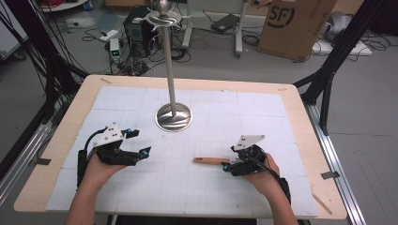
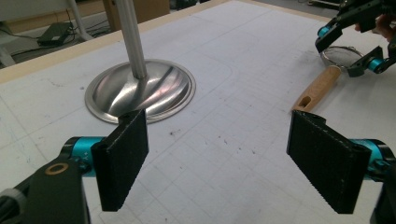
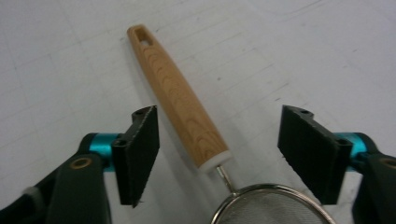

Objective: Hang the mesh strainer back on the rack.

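A small mesh strainer with a wooden handle (image 1: 211, 161) lies on the white gridded mat. My right gripper (image 1: 230, 158) hangs over the joint of handle and mesh, open. In the right gripper view the handle (image 3: 177, 100) runs between the two pads (image 3: 140, 149) without touching either, and the wire mesh bowl (image 3: 275, 207) sits at the bottom edge. My left gripper (image 1: 141, 142) rests at the left of the mat, open with nothing between its jaws (image 2: 219, 140). From there the strainer handle (image 2: 317, 86) and the right gripper (image 2: 344, 51) show at the upper right.
A tall metal stand with a round dish base (image 1: 173, 117) rises from the middle back of the mat, with curved hooks at its top (image 1: 162, 16). The wooden table (image 1: 56, 140) borders the mat. Cables, a cardboard box (image 1: 295, 23) and black frame legs surround the table.
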A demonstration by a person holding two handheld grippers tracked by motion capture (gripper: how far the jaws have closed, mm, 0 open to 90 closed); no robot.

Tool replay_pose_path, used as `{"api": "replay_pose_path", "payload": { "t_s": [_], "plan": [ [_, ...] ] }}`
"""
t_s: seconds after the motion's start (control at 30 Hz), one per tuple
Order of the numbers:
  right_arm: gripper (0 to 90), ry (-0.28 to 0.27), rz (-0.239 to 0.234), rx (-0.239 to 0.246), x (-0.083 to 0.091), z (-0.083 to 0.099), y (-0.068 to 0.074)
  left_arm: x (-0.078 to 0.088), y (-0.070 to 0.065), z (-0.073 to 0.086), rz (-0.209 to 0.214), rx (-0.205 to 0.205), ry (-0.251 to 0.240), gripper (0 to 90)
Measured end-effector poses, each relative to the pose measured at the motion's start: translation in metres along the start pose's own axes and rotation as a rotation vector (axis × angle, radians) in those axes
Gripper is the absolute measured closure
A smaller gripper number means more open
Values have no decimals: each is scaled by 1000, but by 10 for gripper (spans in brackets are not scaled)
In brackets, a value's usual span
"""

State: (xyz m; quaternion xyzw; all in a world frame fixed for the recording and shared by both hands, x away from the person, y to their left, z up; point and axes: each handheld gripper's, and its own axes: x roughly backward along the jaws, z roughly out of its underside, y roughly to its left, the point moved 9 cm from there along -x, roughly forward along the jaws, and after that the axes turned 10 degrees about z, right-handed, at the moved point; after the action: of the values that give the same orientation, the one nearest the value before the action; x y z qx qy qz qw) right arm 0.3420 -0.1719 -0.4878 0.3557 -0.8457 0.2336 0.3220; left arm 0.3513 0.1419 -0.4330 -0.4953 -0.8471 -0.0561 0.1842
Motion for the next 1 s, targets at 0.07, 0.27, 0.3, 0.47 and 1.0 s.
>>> {"api": "replay_pose_path", "payload": {
  "t_s": [0.07,0.27,0.3,0.47,1.0],
  "plan": [
    [345,28,-4,9,-4,2,3,0,0,0,0,-2,2,214],
    [443,85,-22,25,-13,7,7,-1,-1,1,4,-5,6,214],
    [447,86,-23,30,-14,8,7,-1,-1,1,3,-5,8,214],
    [522,96,-38,8,-13,7,7,-2,-1,1,4,-5,9,214],
    [636,96,-20,-47,-12,6,2,-2,-1,2,4,-3,10,215]
  ]
}}
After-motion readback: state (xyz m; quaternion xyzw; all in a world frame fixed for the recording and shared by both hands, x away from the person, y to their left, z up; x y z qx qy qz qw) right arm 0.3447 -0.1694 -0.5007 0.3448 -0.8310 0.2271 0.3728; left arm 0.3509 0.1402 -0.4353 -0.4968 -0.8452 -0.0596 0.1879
